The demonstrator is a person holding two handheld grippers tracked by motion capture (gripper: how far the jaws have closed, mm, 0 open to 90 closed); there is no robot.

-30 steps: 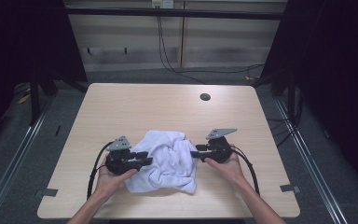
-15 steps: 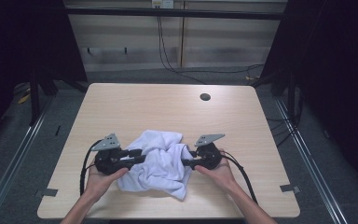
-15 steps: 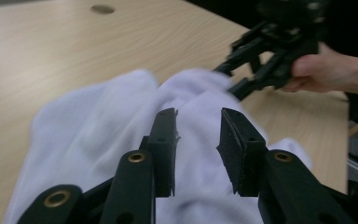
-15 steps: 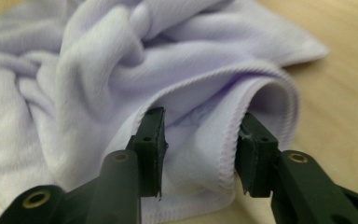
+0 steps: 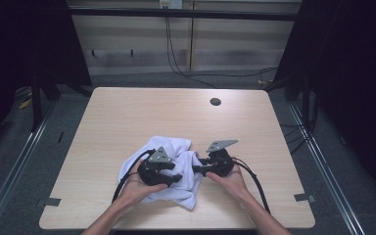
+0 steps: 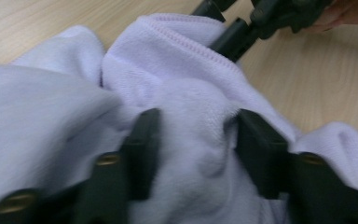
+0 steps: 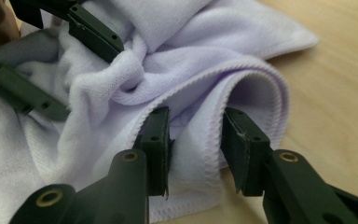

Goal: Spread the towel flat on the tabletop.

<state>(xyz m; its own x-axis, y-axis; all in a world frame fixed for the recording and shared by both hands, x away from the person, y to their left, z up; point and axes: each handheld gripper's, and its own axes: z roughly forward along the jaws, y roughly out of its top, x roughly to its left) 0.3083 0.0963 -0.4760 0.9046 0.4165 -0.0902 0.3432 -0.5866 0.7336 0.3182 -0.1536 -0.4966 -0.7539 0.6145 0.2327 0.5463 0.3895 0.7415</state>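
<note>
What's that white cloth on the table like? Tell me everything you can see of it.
The towel is white, soft terry with a stitched hem, crumpled into a loose heap with folds and bulges on the near half of the wooden table. The left gripper has a bunch of cloth between its jaws. The right gripper straddles a hemmed fold at the heap's other side.

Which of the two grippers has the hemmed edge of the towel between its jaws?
The right gripper: the white terry towel's stitched hem runs between its jaws.
</note>
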